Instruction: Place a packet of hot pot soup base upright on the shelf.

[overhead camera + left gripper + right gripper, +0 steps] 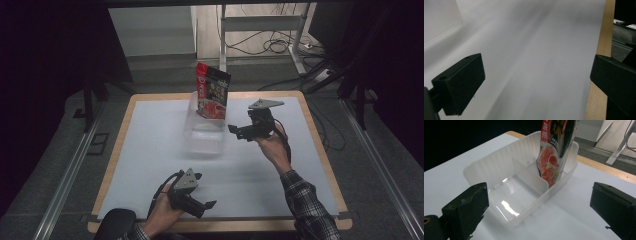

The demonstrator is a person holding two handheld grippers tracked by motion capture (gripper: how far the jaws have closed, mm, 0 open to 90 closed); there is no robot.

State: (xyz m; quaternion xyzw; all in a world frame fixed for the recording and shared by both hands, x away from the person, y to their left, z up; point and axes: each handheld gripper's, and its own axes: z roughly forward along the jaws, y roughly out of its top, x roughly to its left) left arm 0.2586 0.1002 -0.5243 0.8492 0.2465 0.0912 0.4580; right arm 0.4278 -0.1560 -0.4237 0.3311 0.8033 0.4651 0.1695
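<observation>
A clear plastic bin [204,131] [486,173] with a middle divider stands on the white table top. A red and black snack pouch [213,91] [554,147] stands upright in its far compartment; the near compartment is empty. My right gripper [235,131] [536,212] hovers just right of the bin, open, with nothing between its jaws, pointing at the bin. My left gripper [206,197] [534,85] is near the table's front edge, open and empty, over bare white surface.
The white sheet [165,150] covers a wooden table [125,115] whose edge [602,42] runs close to my left gripper. Metal rails [65,180] and dark floor flank the table. A desk frame with cables [270,45] stands beyond the far edge.
</observation>
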